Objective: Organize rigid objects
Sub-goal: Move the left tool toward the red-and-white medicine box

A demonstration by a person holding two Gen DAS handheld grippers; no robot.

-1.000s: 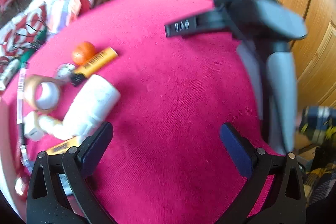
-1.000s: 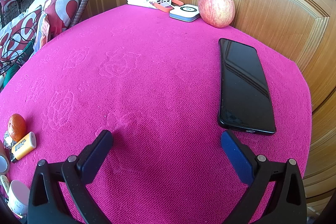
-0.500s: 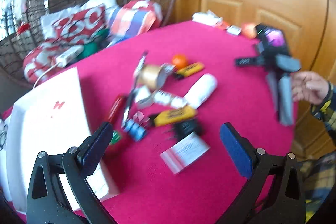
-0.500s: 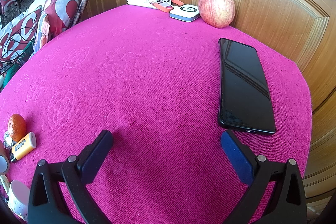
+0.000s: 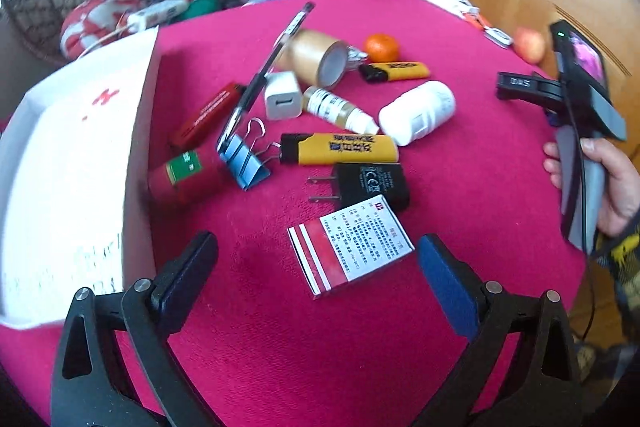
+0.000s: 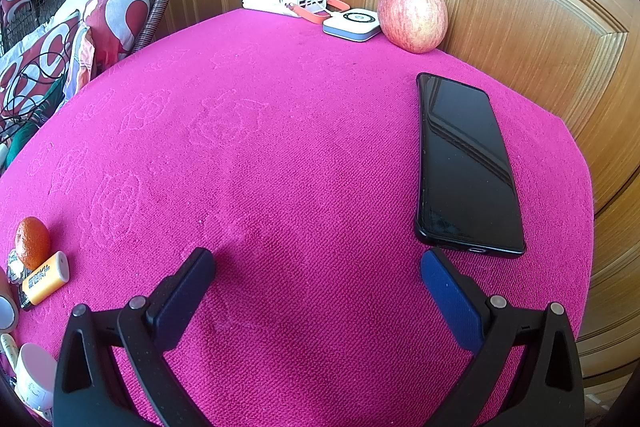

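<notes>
Swinging back from the right side of the tabletop (image 5: 460,187), the left gripper (image 5: 316,267) now hovers with jaws wide apart and empty over the clutter at the left edge: a red-and-white card box (image 5: 350,245) nearest, then a black plug adapter (image 5: 368,183), yellow lighter (image 5: 340,149), blue binder clip (image 5: 244,157) and white bottle (image 5: 418,111), beside an open white box (image 5: 72,163). The right gripper (image 6: 316,287), unmoved, rests jaws apart near a phone (image 6: 464,163). Sorting looks about to start, probably with the card box.
</notes>
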